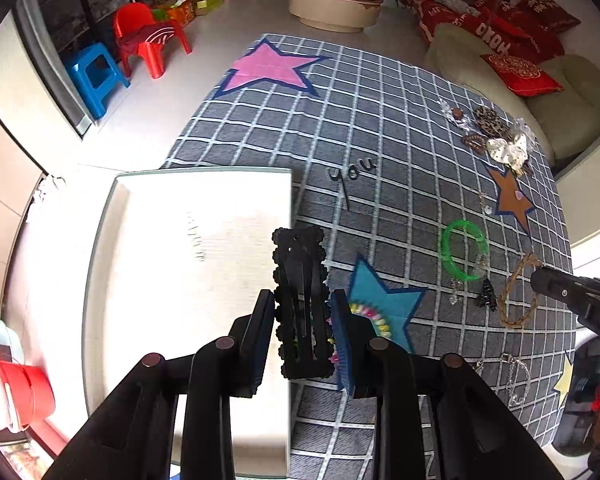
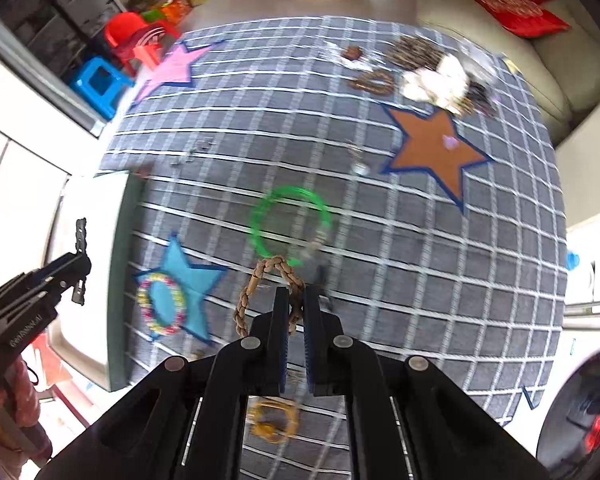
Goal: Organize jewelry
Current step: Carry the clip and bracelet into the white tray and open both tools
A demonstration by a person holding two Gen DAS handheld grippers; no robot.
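Left gripper [image 1: 302, 312] clamps a black scalloped hair clip [image 1: 300, 300], pads pressing its long sides, clip standing upright between the fingers w/ its tip at 12 o'clock. Under it: the edge of a white tray [image 1: 160, 240], which fills the left-wrist view from 9 to 6 o'clock. A beaded pastel bracelet [image 1: 374, 318] peeks out just right of the clip, lying on a blue star printed on the grey checked cloth [image 1: 380, 128].

Right gripper [image 2: 296, 312], jaws nearly together, pinches a braided rope bracelet [image 2: 260, 280]; the loop hangs out at 11 o'clock from the tips, off the cloth. Below the fingers, at 6 o'clock, a yellow ring-shaped piece [image 2: 274, 420] lies blurred. Just past the rope loop at 12 o'clock: a green bangle [image 2: 290, 220], flat on the cloth, nothing on it. At 9 o'clock in the right-wrist view the other gripper and its clip hover over the tray.

Further out, 1 o'clock: orange star [image 2: 436, 148] w/ a small pale stone on it, then a heap of mixed pieces [image 2: 432, 76], incl. a brown bead loop, leopard-print item, white crumpled piece, near the far cloth edge. Beyond, bkgd: red chair [image 1: 148, 36], blue stool [image 1: 96, 76], sofa w/ red cushions [image 1: 520, 72].
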